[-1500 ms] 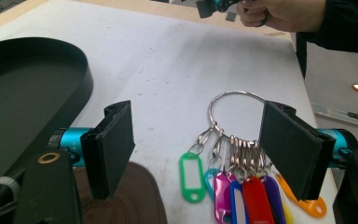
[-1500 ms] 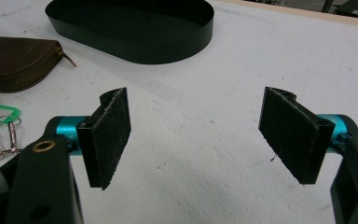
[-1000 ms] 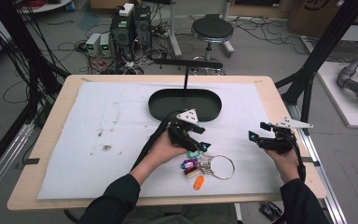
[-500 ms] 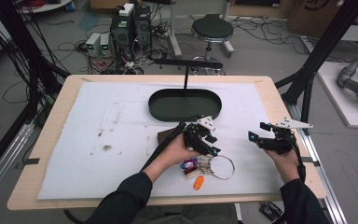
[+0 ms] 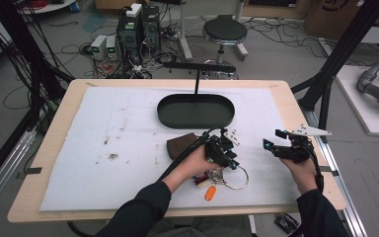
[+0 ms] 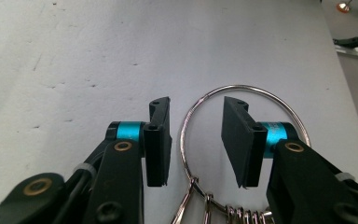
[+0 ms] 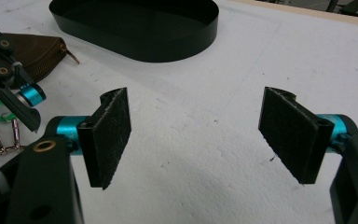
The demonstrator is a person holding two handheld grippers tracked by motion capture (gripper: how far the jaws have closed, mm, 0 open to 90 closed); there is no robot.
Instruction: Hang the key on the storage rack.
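The light wooden table [image 5: 39,163] is covered with a large white felt mat [image 5: 103,138]. At the far middle of the mat stands a black oval metal tray [image 5: 196,111] with a thin T-shaped post rising from its far rim. Just in front of the tray lies a small brown leather pouch [image 5: 180,144] with a zipper.

The left gripper [image 5: 222,154] is low over the mat, beside the pouch, and it points down at the big round silver key ring [image 5: 234,177]. In the left gripper view the wire of the ring [image 6: 242,88] passes between the two jaws; they have just been closing, but a gap remains on both sides and the pads do not press the wire. The ring lies flat on the mat, near the front edge, with small colourful tags and an orange oval tag [image 5: 209,193] attached.

The right gripper [image 5: 276,146] is well apart to the right, above bare mat, with its jaws wide open and nothing between them.
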